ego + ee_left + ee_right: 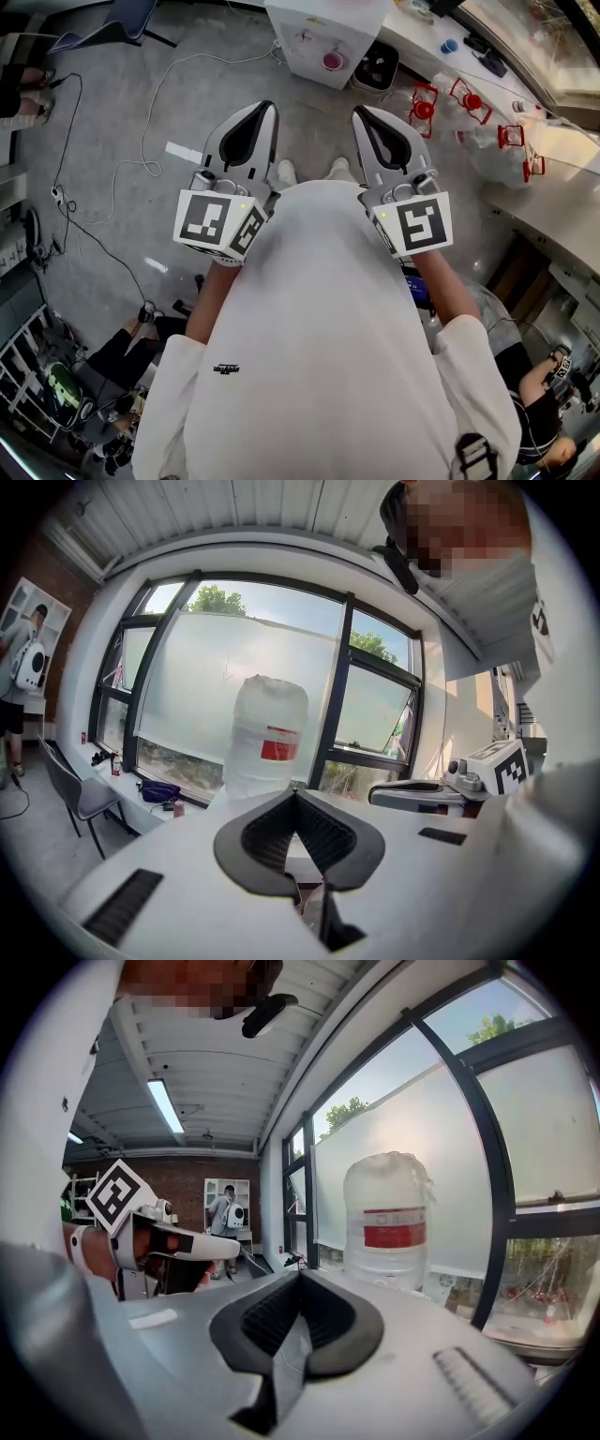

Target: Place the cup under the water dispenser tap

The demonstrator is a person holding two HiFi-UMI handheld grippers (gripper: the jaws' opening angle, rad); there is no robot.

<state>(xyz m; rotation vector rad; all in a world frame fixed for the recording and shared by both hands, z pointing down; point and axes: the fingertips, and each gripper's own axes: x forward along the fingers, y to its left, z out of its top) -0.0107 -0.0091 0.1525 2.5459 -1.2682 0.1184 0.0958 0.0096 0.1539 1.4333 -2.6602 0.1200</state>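
The person stands on the grey floor and holds both tools in front of the body, pointing toward the water dispenser (314, 37) at the far side. The left gripper (265, 114) has its two jaws pressed together at the tips, with nothing between them, and its own view shows the same. The right gripper (365, 117) is also closed tip to tip and carries nothing. The cup (333, 61) is the small pink thing at the front of the dispenser, well apart from both grippers. It seems to sit in the recess of the front panel, but whether it is exactly below a tap cannot be told at this size. A large water bottle (265, 731) stands on top of the machine. The cup looks like a small plastic one, so it is probably light and rather thin in the wall. A hard squeeze could bend it, and a smooth side could slip. The safer hold is likely a gentle pinch across the side wall near the middle, keeping it upright. Whether it has water inside is not visible.
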